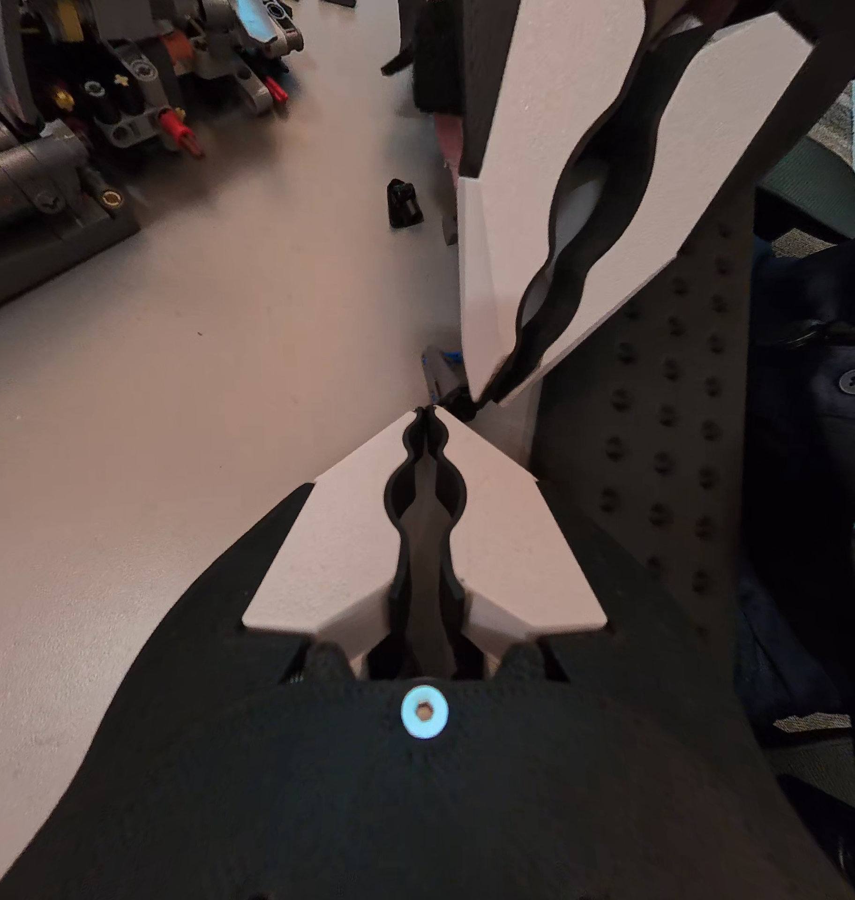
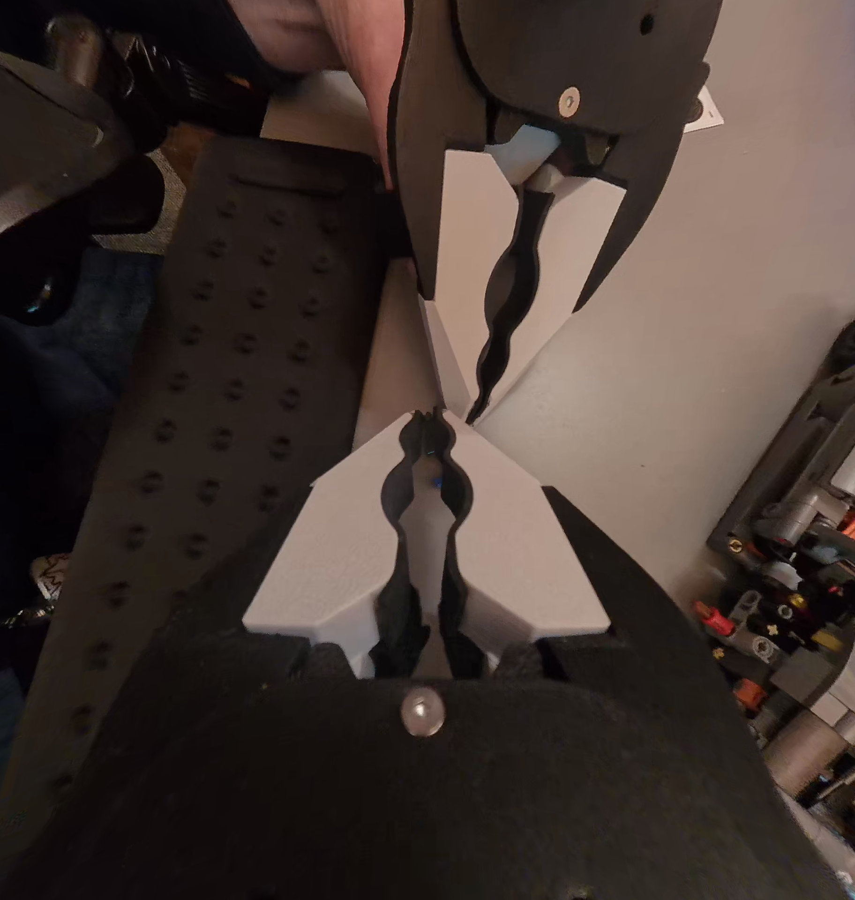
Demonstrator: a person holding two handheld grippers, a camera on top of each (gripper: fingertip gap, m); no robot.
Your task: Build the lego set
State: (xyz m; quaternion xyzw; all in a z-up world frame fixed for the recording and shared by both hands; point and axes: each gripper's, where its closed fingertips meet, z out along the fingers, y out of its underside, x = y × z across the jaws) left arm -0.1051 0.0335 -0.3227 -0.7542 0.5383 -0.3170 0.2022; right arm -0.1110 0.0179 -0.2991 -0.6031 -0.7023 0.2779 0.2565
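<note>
Both grippers are meeting tip to tip near frame centre, over the grey table (image 1: 221,438).

Left gripper (image 1: 426,411): fingers are sitting closed, tips together; nothing is visible between them in either view.

Right gripper (image 2: 428,415): fingers are pinching shut on a small dark piece at the tips, a blue fleck showing behind it. From the left wrist view, the same right gripper is coming in from the upper right, clamping a small black piece (image 1: 459,406) with a grey-and-blue lego part (image 1: 440,370) just behind it; whether the two are joined, cannot tell.

The partly built lego model (image 1: 99,112), grey with red pins, is sitting at upper left of the left view, well apart from the tips. A loose black piece (image 1: 404,203) is lying on the table, upper centre.

Risks, as judged:
- Grip is at the very tips; a slight twist is likely to pop the piece out.
- Closed left fingers are crowding the right tips; a nudge could dislodge the part.

Containers: none visible. A black studded panel (image 2: 240,365) is standing alongside, holding nothing.
</note>
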